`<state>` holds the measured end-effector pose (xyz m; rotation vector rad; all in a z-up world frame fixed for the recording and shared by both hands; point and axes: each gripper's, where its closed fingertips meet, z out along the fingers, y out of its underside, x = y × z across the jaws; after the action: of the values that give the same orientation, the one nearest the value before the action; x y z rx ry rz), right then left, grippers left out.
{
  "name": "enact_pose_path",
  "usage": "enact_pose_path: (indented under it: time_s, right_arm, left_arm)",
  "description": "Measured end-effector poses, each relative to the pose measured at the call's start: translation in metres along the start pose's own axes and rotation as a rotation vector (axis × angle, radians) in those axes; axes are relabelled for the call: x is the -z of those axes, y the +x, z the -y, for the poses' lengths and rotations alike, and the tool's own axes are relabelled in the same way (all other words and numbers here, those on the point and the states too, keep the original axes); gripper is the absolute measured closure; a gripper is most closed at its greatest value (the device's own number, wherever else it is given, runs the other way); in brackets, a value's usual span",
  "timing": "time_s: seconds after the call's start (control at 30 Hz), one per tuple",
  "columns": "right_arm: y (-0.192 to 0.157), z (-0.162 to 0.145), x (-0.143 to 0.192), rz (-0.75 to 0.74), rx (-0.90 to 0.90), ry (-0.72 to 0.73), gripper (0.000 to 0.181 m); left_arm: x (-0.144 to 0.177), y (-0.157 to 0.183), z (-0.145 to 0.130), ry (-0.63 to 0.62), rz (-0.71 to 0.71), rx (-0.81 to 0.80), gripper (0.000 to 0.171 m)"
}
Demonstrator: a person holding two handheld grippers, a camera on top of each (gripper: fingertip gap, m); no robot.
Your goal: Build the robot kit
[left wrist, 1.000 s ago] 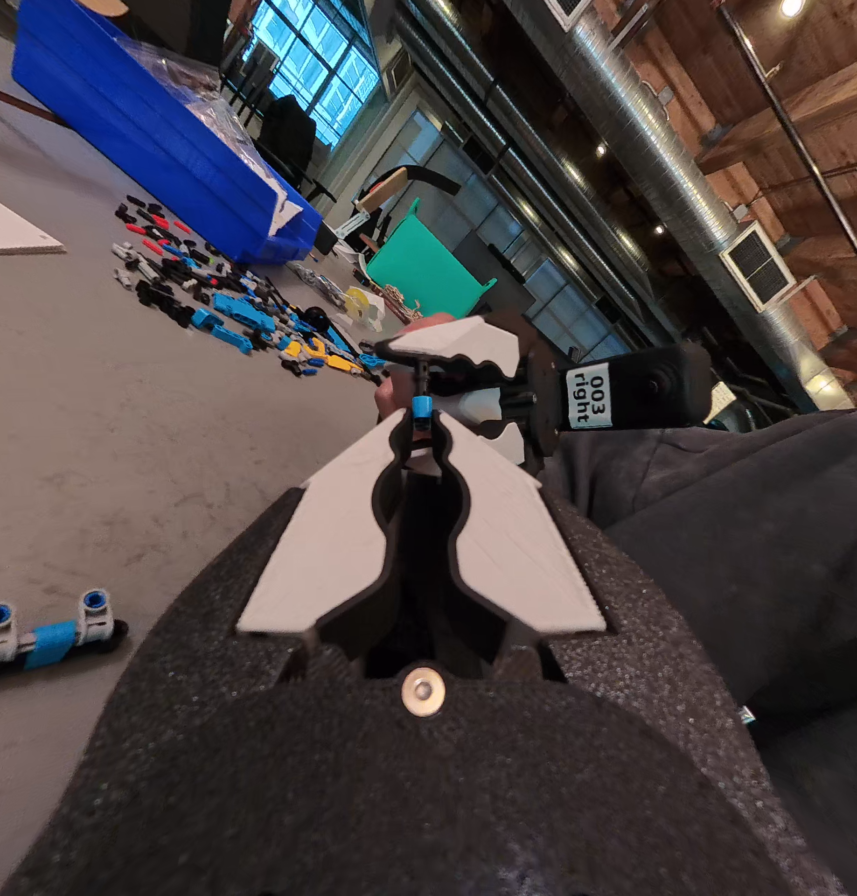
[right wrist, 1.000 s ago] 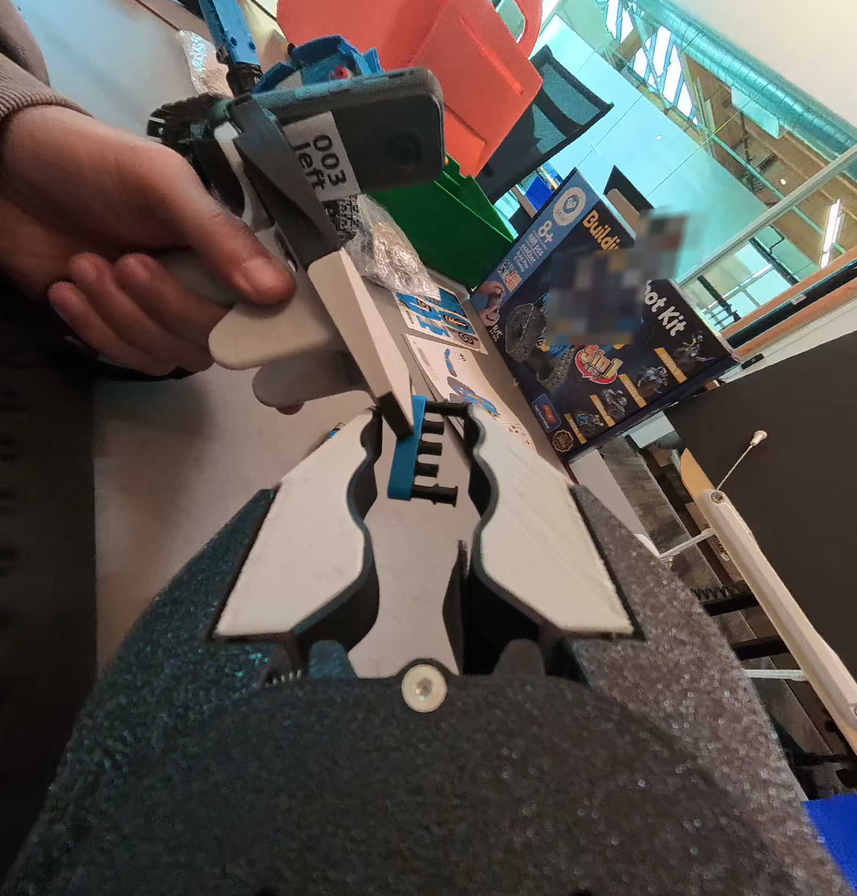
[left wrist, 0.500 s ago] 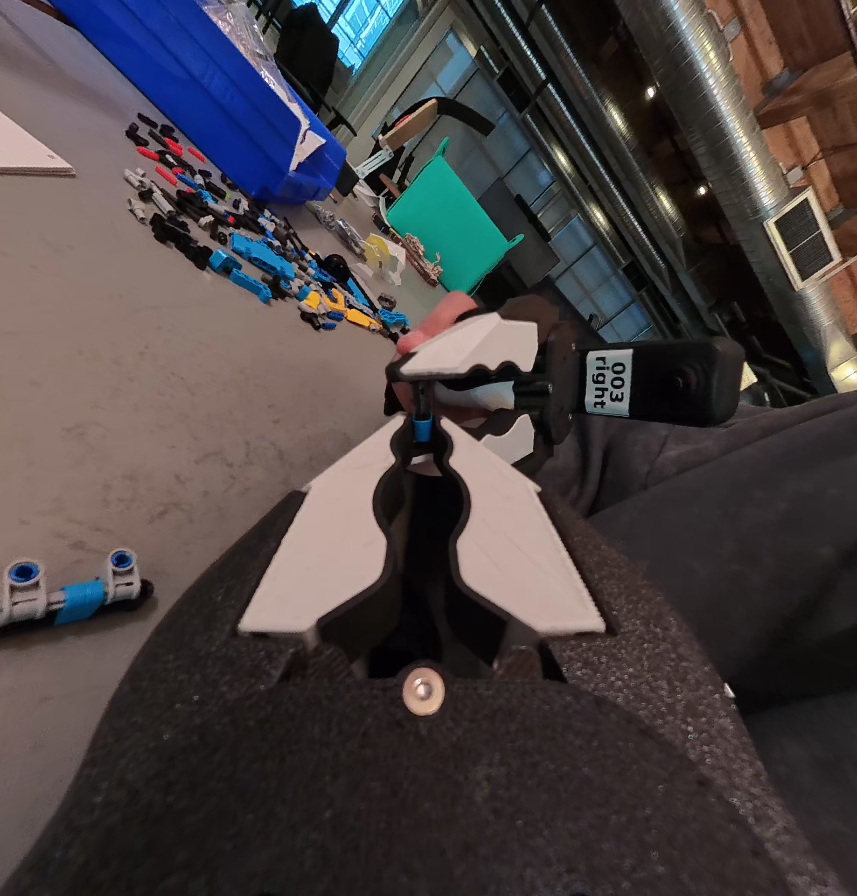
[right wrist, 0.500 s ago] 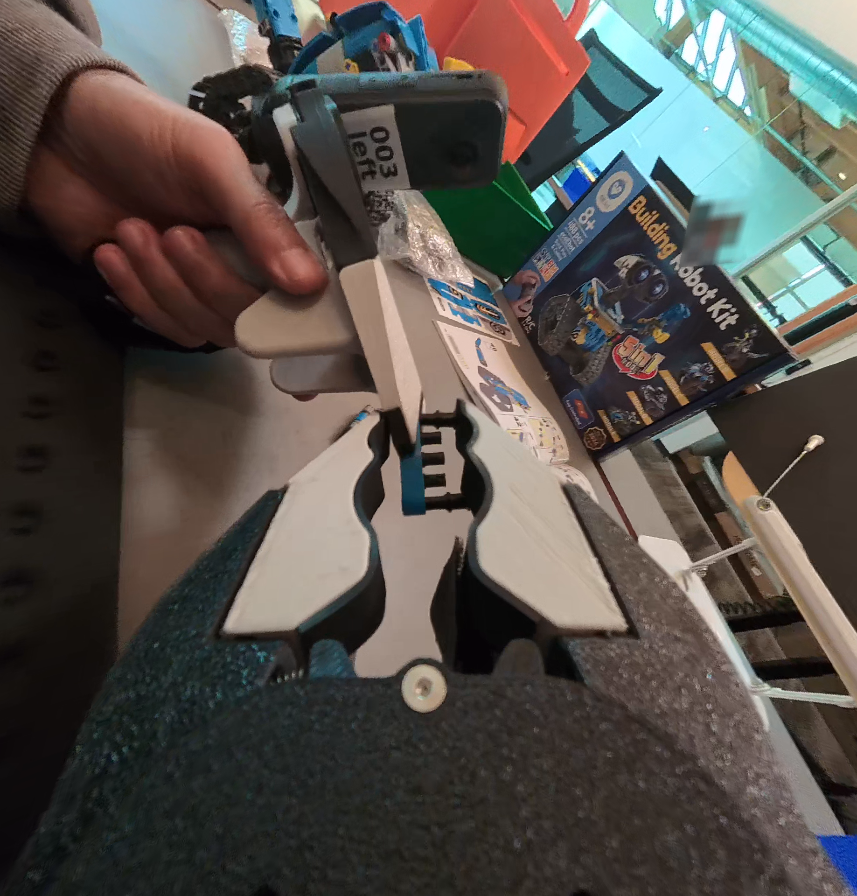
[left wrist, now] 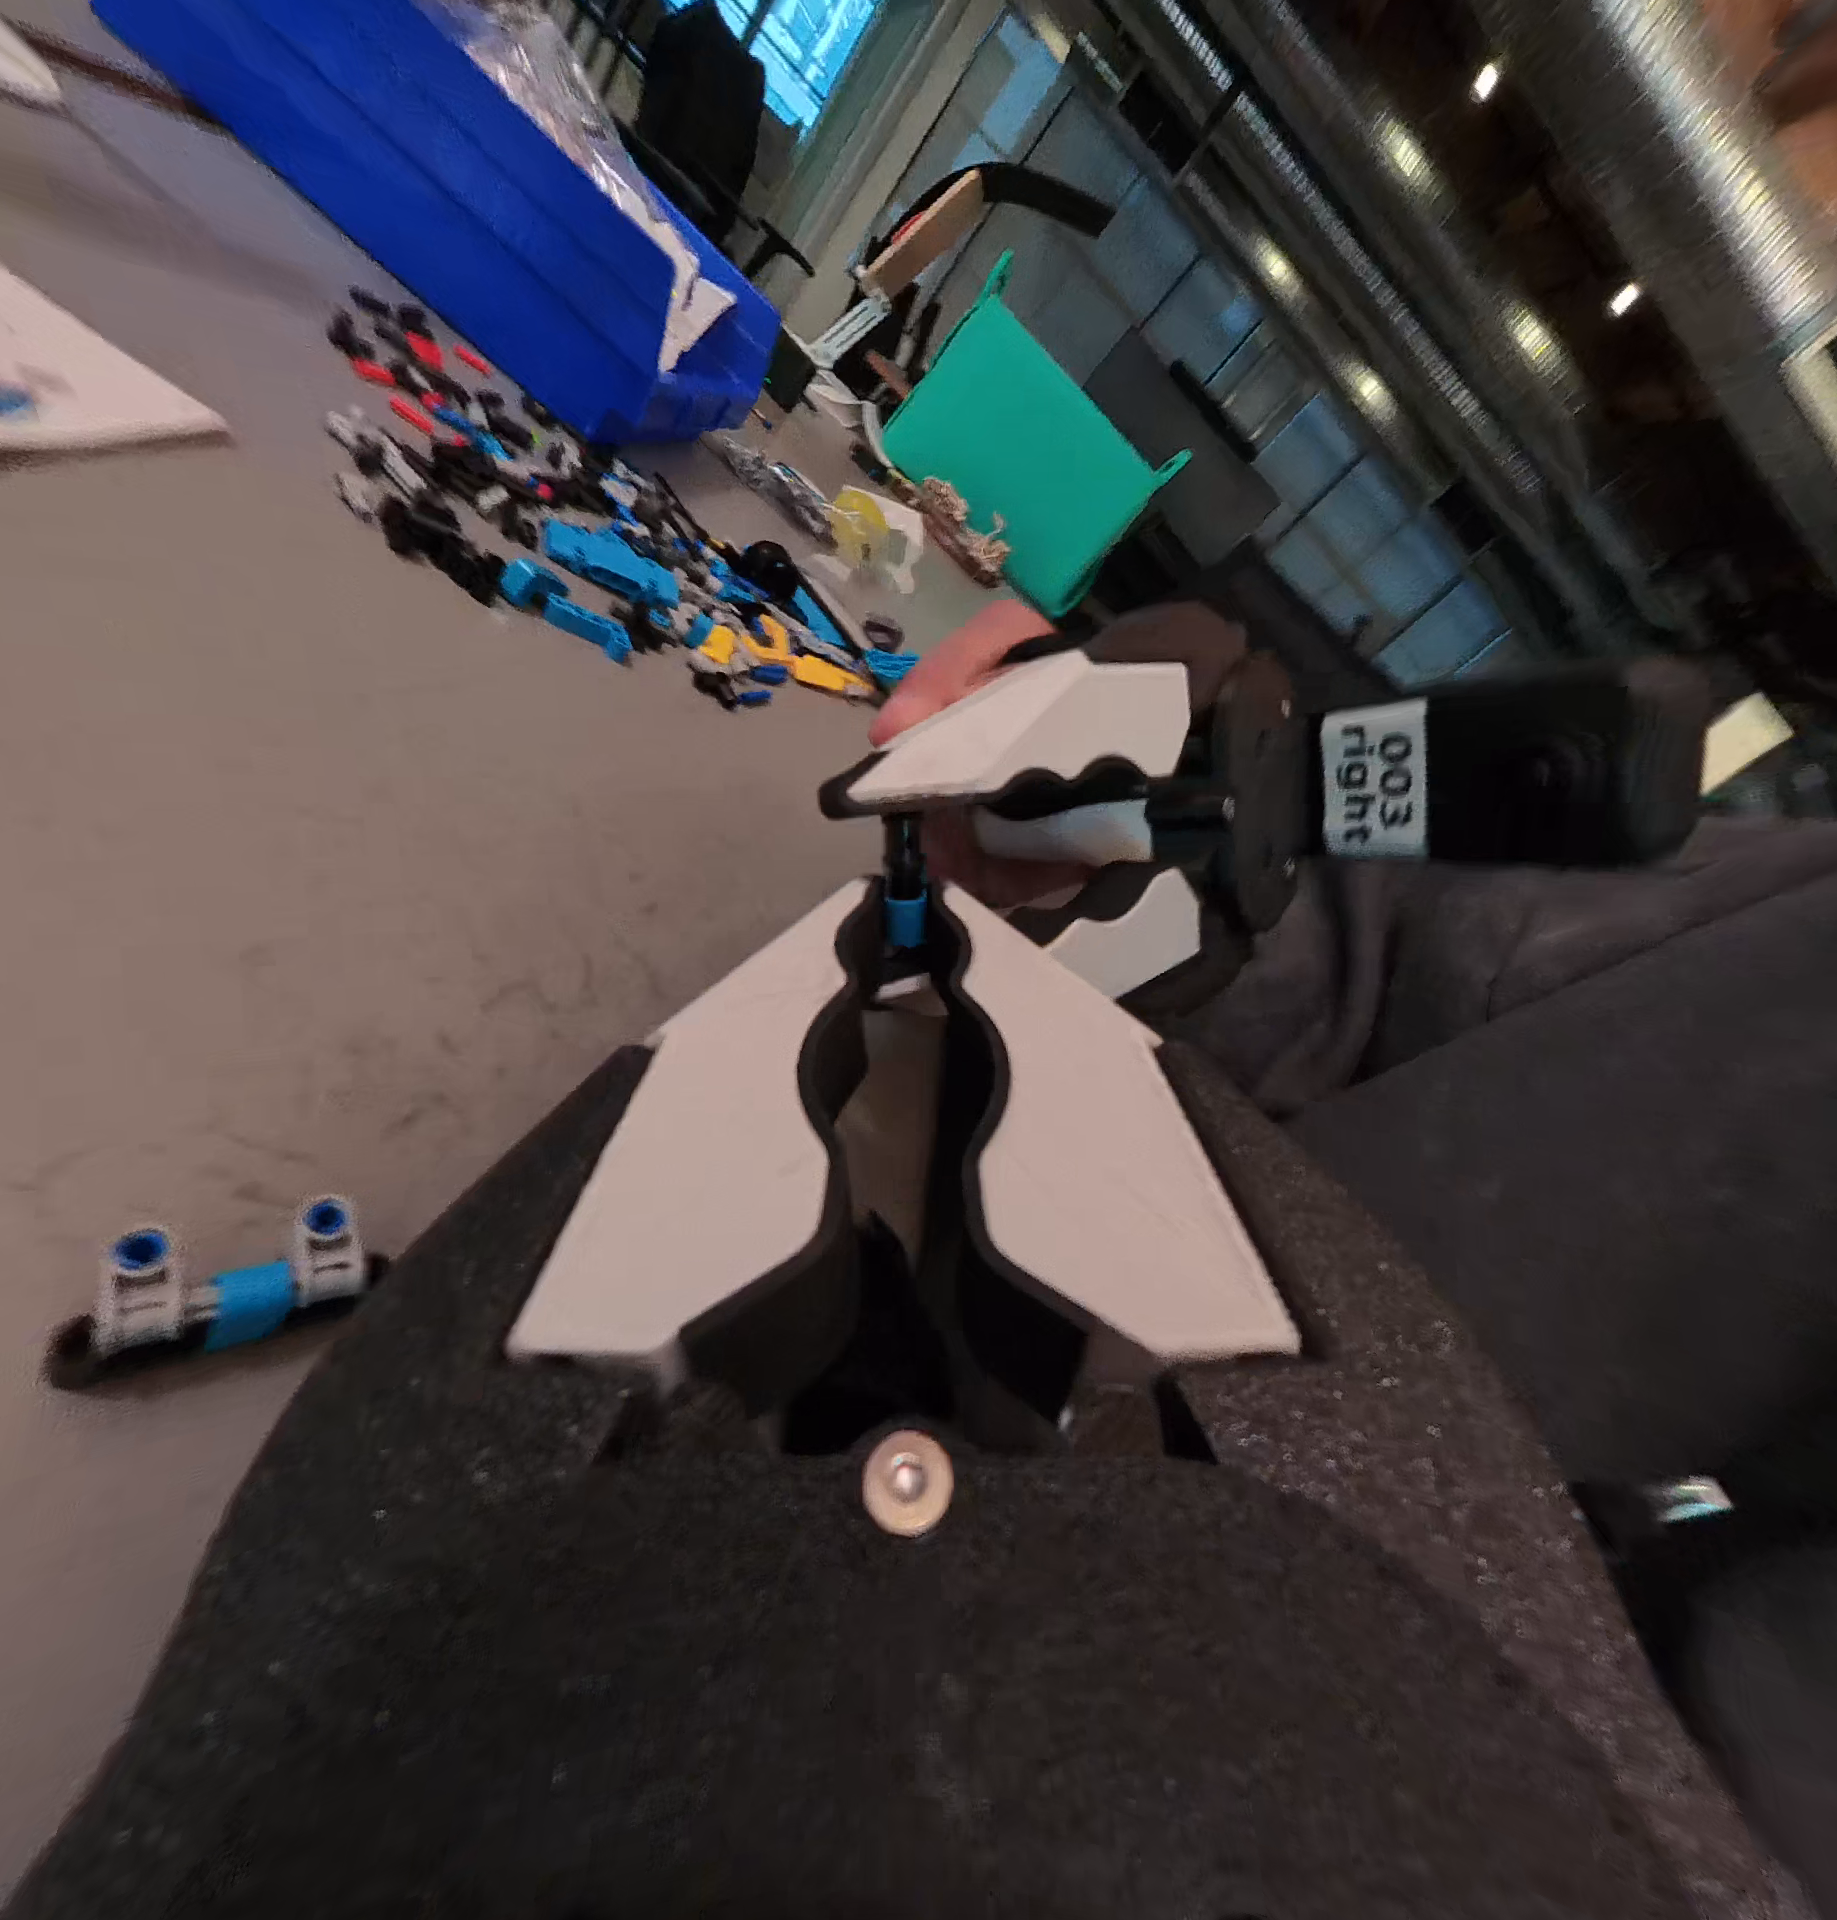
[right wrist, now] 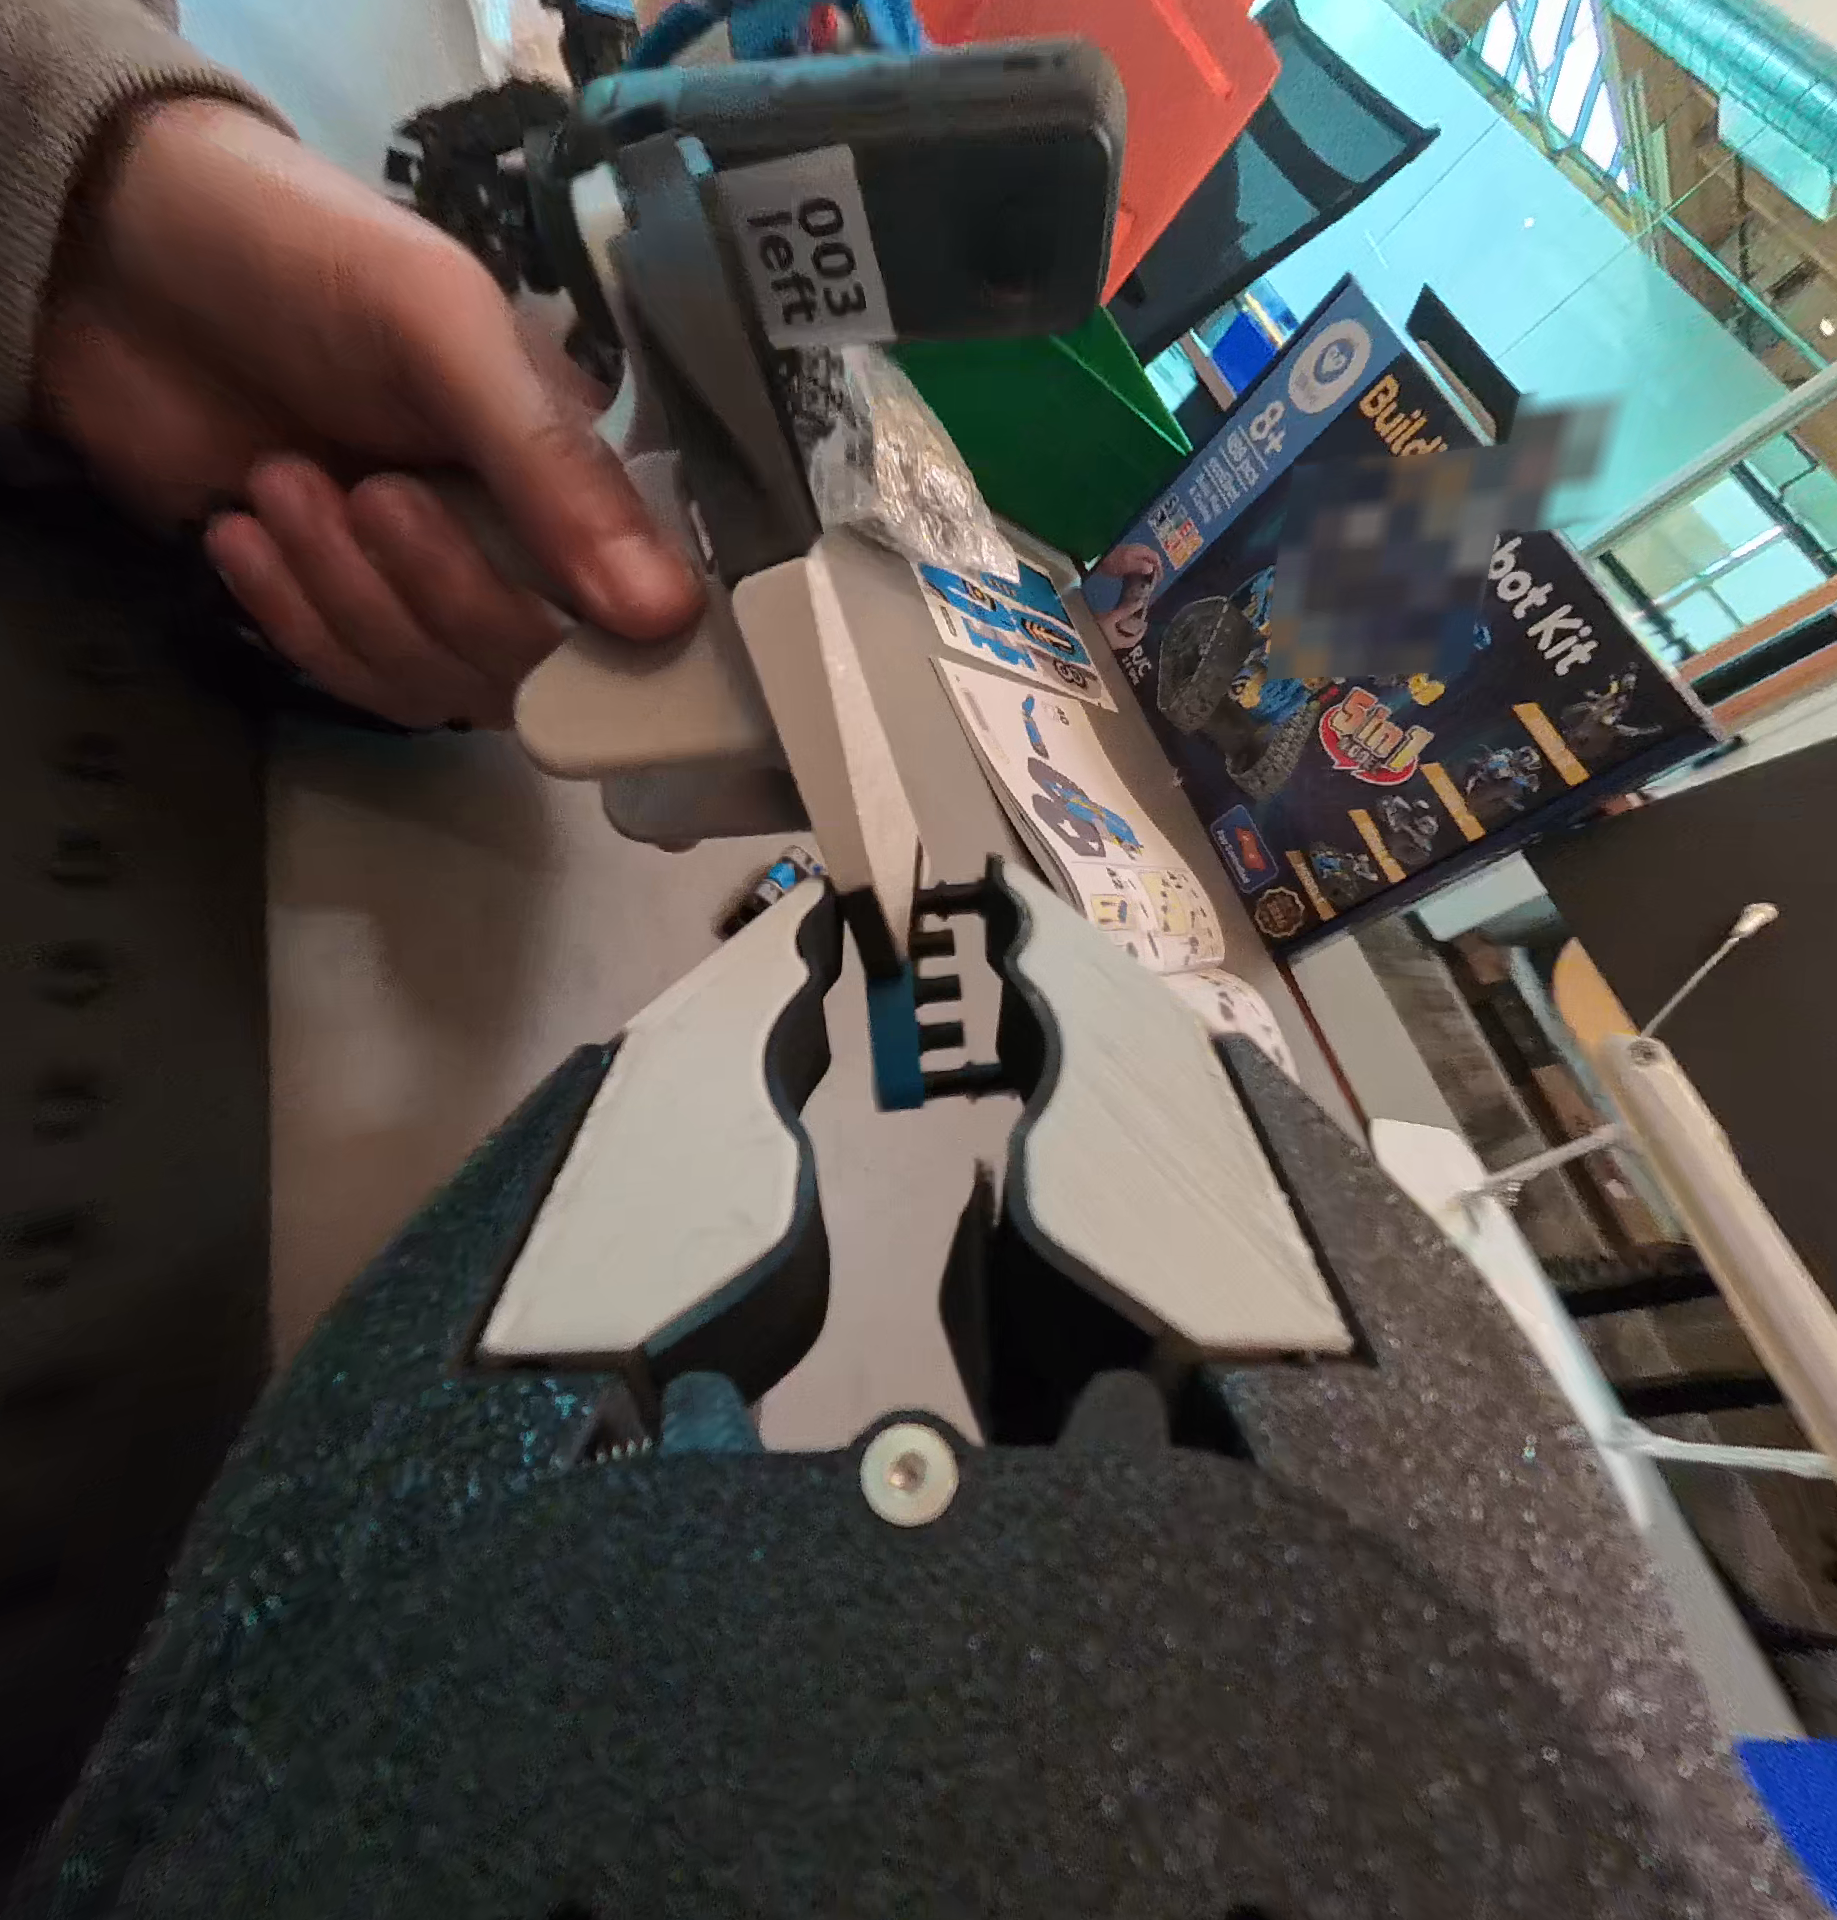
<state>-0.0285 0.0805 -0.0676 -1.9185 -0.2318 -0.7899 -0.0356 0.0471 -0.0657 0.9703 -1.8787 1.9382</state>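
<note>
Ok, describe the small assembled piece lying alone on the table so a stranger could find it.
Start at the long blue bin at the far side of the grey table, then come past the scattered pile of parts toward the left tongs. The small assembly lies alone beside them: two grey connectors with blue-ringed holes, joined by a blue sleeve.

Small blue plastic beam with four black pegs (right wrist: 898,1023) sticking out one side, held in the air above the grey table. Left gripper (left wrist: 901,920) pinches the beam's end edge-on; right gripper (right wrist: 919,904) fingertips close on the outermost peg. Pegs point toward right gripper's right finger.
</note>
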Motion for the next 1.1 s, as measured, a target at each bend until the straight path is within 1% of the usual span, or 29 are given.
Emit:
enact_pose_path:
  time_s: [0.03, 0.07, 0.1, 0.13, 0.17, 0.2, 0.27, 0.3, 0.37, 0.4, 0.43, 0.47, 0.53, 0.57, 0.6, 0.67, 0.73, 0.8, 0.9, 1.03, 1.1]
  right_arm:
    - [0.001, -0.001, 0.004, 0.018, -0.047, 0.016, 0.153]
    - [0.003, -0.007, 0.008, 0.044, -0.094, 0.007, 0.14]
    - [0.005, -0.014, 0.011, 0.062, -0.108, -0.019, 0.134]
    - [0.009, -0.018, 0.012, 0.043, -0.093, -0.035, 0.136]
    - [0.011, -0.017, 0.013, 0.019, -0.062, -0.034, 0.141]
    - [0.01, -0.016, 0.011, 0.01, -0.031, -0.035, 0.148]
    - [0.003, -0.02, 0.005, 0.003, 0.04, -0.075, 0.154]
    - [0.004, -0.022, 0.003, -0.021, 0.083, -0.094, 0.154]
    - [0.007, -0.022, 0.003, -0.056, 0.153, -0.101, 0.154]
    - [0.014, -0.022, 0.005, -0.11, 0.181, -0.113, 0.155]
    - [0.026, -0.021, 0.008, -0.194, 0.231, -0.127, 0.155]
    - [0.035, -0.021, 0.01, -0.265, 0.285, -0.143, 0.155]
    - [0.041, -0.015, 0.013, -0.346, 0.34, -0.134, 0.155]
    - [0.039, -0.009, 0.014, -0.357, 0.339, -0.113, 0.155]
    - [0.038, -0.003, 0.014, -0.362, 0.299, -0.093, 0.155]
    - [0.038, 0.002, 0.013, -0.331, 0.149, -0.058, 0.155]
    - [0.039, 0.004, 0.013, -0.274, 0.011, -0.008, 0.155]
    - [0.035, 0.003, 0.011, -0.205, -0.106, 0.008, 0.155]
    - [0.025, 0.006, 0.006, -0.13, -0.22, 0.03, 0.155]
    - [0.022, 0.003, 0.001, -0.14, -0.263, -0.009, 0.155]
    - [0.015, 0.001, -0.002, -0.086, -0.314, -0.007, 0.155]
  left_arm:
    - [0.002, -0.004, 0.001, -0.003, 0.042, -0.062, 0.166]
    - [0.006, -0.009, 0.0, -0.014, 0.082, -0.111, 0.166]
    - [0.009, -0.01, -0.001, -0.023, 0.091, -0.133, 0.165]
    - [0.011, -0.009, 0.0, -0.021, 0.079, -0.132, 0.165]
    - [0.011, -0.008, 0.001, -0.016, 0.072, -0.124, 0.165]
    - [0.01, -0.008, 0.0, -0.022, 0.064, -0.122, 0.165]
    - [0.007, -0.005, -0.004, -0.043, 0.061, -0.145, 0.165]
    - [0.006, -0.006, -0.005, -0.047, 0.079, -0.161, 0.165]
    - [0.006, -0.005, -0.004, -0.038, 0.07, -0.143, 0.163]
    - [0.007, -0.008, -0.003, -0.032, 0.075, -0.119, 0.157]
    - [0.008, -0.012, -0.001, -0.014, 0.092, -0.096, 0.147]
    - [0.01, -0.012, 0.003, 0.01, 0.092, -0.079, 0.143]
    - [0.01, -0.005, 0.011, 0.066, 0.065, -0.058, 0.143]
    - [0.01, -0.001, 0.015, 0.095, 0.043, -0.05, 0.144]
    - [0.009, 0.002, 0.019, 0.127, 0.029, -0.038, 0.147]
    - [0.01, 0.005, 0.027, 0.192, 0.016, -0.021, 0.148]
    - [0.013, 0.011, 0.033, 0.237, 0.0, -0.046, 0.155]
    - [0.013, 0.013, 0.036, 0.258, 0.01, -0.082, 0.161]
    - [0.009, 0.012, 0.032, 0.231, 0.034, -0.107, 0.164]
    - [0.01, 0.008, 0.031, 0.213, 0.069, -0.131, 0.165]
    - [0.013, 0.007, 0.032, 0.204, 0.061, -0.138, 0.166]
